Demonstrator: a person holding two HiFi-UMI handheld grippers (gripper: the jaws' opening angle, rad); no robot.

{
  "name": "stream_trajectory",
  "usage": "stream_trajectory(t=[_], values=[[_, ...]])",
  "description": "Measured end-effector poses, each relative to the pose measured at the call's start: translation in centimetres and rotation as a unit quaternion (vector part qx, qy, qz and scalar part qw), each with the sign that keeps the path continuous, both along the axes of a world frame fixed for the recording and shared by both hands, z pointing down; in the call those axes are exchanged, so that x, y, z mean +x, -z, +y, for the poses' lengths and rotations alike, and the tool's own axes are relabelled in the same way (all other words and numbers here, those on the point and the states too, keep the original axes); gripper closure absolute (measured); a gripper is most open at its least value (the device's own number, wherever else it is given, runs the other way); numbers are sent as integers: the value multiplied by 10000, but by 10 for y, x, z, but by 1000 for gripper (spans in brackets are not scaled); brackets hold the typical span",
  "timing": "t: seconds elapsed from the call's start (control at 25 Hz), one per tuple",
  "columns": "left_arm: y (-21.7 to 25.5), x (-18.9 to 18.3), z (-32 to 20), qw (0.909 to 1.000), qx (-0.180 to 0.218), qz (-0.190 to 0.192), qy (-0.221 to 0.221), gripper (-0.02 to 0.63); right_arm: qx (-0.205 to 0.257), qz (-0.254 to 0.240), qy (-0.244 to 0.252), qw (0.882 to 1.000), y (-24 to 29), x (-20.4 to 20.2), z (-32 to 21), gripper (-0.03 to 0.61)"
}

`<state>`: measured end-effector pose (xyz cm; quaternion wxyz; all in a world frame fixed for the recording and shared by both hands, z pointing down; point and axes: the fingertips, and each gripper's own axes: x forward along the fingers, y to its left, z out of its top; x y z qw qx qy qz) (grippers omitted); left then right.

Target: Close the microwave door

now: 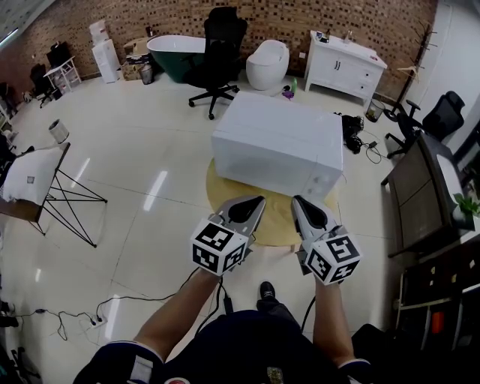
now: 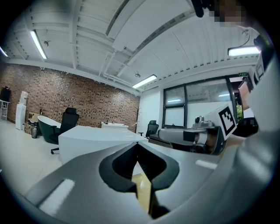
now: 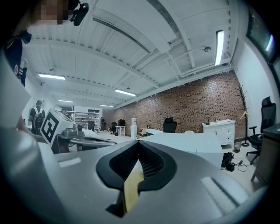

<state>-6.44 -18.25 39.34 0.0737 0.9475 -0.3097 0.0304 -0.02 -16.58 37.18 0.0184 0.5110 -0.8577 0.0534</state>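
**Both grippers clenched and empty, just short of the microwave**

The white microwave (image 1: 277, 142) sits at the centre of the head view on a round, pale wooden bench (image 1: 275, 223), a little above the middle of the frame. Its top and near face show as plain white panels. No door stands out from the body, though no seam or handle can be made out from here.

The left gripper (image 1: 259, 200) and the right gripper (image 1: 296, 200) are held side by side in the lower centre of the frame. They are over the near edge of the bench, with their tips pointing at the microwave but apart from it. The marker cubes sit just behind them, above the person's forearms.

In the left gripper view the jaws are pressed together at the tips with nothing between them. Only a sliver of the bench shows through the gap behind. The right gripper view shows the same: jaws clenched tip to tip and empty. In each of these views the microwave lies beyond the tips.

At the top of the head view, well behind the microwave, a black office chair (image 1: 221, 45), a dark green bathtub (image 1: 174, 51) and a white cabinet (image 1: 345, 67) stand along a brick wall (image 1: 262, 19).
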Motion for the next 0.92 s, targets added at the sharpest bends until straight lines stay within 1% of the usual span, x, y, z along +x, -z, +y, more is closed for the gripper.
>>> stream_trajectory(t=[0.92], values=[[-2, 5, 28, 10000, -67, 31, -29, 603, 109, -9, 120, 9999, 9, -2, 24, 577]])
